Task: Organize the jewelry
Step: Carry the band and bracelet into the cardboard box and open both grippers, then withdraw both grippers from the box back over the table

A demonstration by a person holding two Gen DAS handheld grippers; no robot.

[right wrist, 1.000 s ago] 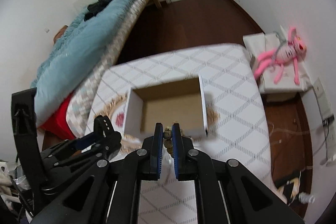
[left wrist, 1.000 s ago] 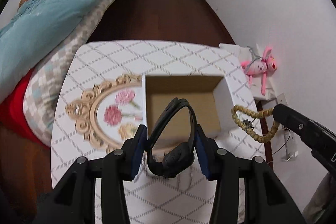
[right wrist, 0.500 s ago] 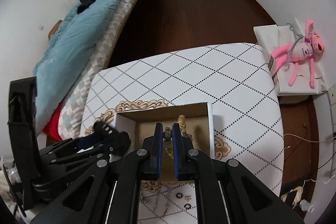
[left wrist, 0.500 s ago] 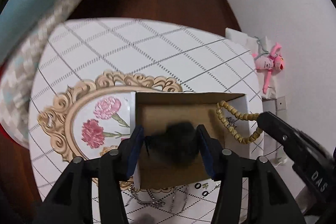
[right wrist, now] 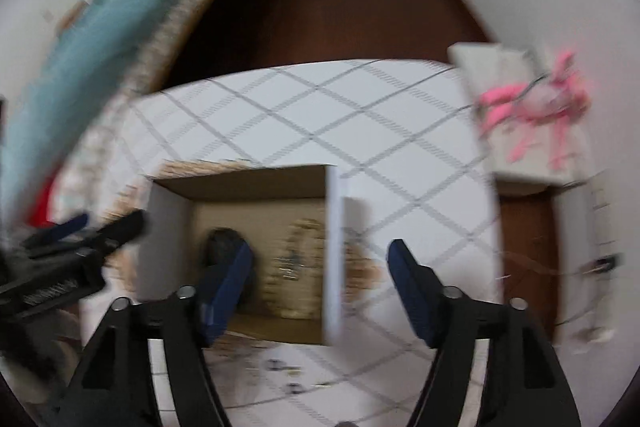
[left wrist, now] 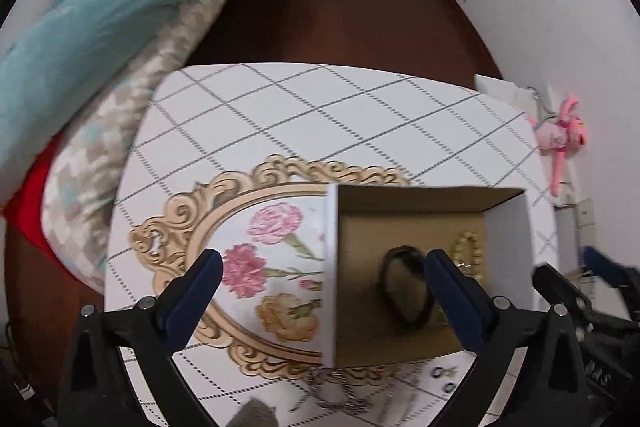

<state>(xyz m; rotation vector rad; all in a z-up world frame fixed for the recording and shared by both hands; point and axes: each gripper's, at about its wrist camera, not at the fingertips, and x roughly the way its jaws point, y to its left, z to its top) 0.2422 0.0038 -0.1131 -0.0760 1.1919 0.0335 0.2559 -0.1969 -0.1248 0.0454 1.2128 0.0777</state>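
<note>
Brown cardboard lined the open box (left wrist: 412,223) in the left wrist view, and on its floor lay the black wristband (left wrist: 404,291) with the wooden bead bracelet (left wrist: 468,251) just beside it toward the right wall. A second before, the band had been pinched between the pads above the table; the left gripper (left wrist: 320,291) had just been opening and stood spread wide, nothing between its fingers but the box wall and floor below. I judged both pieces delivered, with the silver chain (left wrist: 340,393) and small dark rings (left wrist: 442,377) on the table (left wrist: 320,107) in front of the box left to sort. The gripper pointed steeply down over the box's left wall.

The right wrist view was blurred. The right gripper (right wrist: 320,275), earlier clamped on the beads, had likewise just been opening and stood spread and empty, tilted steeply down astride the box's right wall.
</note>
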